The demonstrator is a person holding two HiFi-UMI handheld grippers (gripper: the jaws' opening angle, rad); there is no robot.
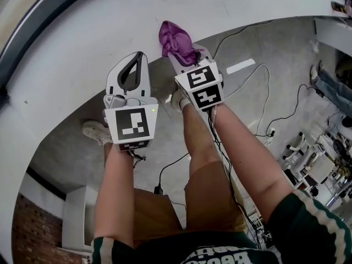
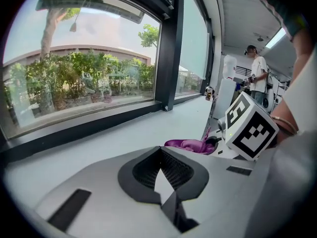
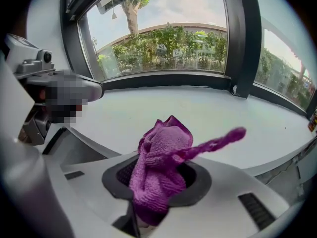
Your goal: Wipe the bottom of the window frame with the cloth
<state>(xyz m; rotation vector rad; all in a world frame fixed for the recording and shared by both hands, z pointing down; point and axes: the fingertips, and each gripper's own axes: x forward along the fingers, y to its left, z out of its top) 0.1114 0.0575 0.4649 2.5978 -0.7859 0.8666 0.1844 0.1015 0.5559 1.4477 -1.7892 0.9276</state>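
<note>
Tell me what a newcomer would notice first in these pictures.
The bright purple cloth, bunched in the shut jaws of the right gripper, stands out against the white sill below the big window. Beside it, the left gripper is shut on nothing, held over the sill's edge.

A broad white window ledge (image 1: 82,48) curves under and ahead of the left gripper (image 1: 140,56) and the right gripper (image 1: 190,62), and it meets the dark window frame (image 3: 163,80) beyond their tips. We cannot tell whether the purple cloth (image 1: 176,40) at the right gripper's tip touches it. To the right gripper's right, lower down, we see grey floor (image 1: 286,48) carrying loose cables (image 1: 268,87) and a white strip (image 1: 240,66).
</note>
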